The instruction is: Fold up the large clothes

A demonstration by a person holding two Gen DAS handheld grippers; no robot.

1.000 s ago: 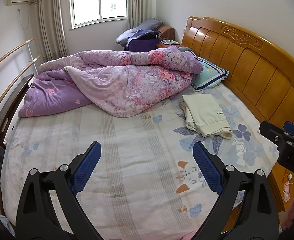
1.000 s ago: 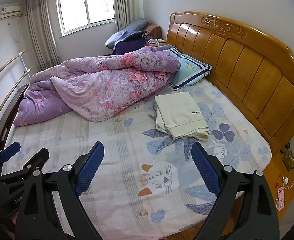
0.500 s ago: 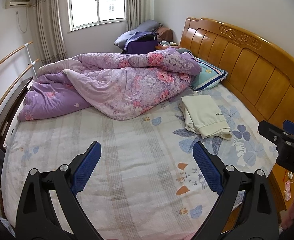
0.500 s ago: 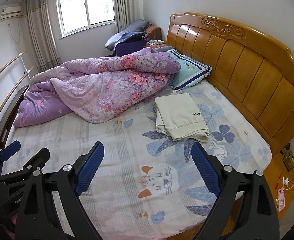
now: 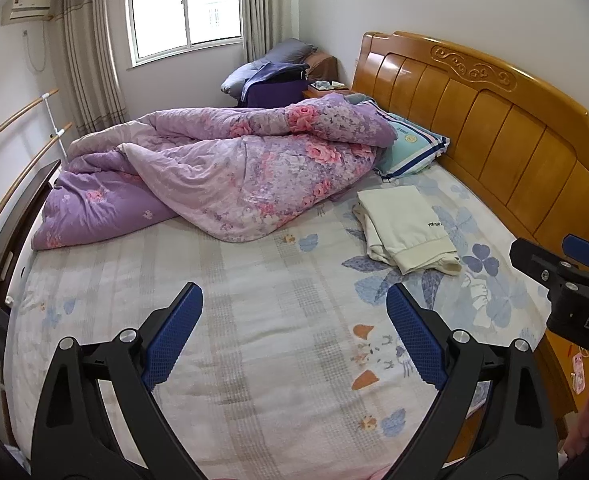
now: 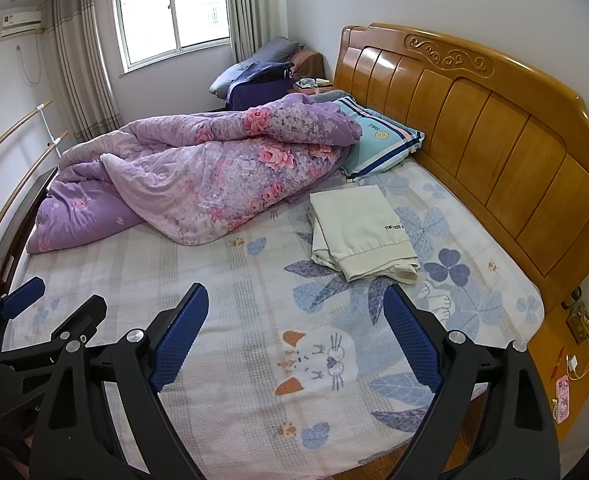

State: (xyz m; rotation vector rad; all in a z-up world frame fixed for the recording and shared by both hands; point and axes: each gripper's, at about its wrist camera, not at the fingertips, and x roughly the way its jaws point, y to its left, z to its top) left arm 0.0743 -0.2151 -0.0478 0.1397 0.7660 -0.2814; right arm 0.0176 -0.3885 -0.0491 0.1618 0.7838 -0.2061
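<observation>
A cream garment lies folded into a rectangle on the bed sheet, near the headboard; it also shows in the right wrist view. My left gripper is open and empty, held above the near part of the bed, well short of the garment. My right gripper is open and empty too, above the near edge of the bed. The right gripper shows at the right edge of the left wrist view, and the left gripper shows at the lower left of the right wrist view.
A crumpled purple floral quilt fills the far half of the bed. A teal striped pillow lies by the wooden headboard. A nightstand with a phone and cable stands at the right. Wooden rails run along the left wall.
Both grippers have drawn back and up slightly, so the bed and garment sit a little farther away. Both stay open. The garment has not moved.
</observation>
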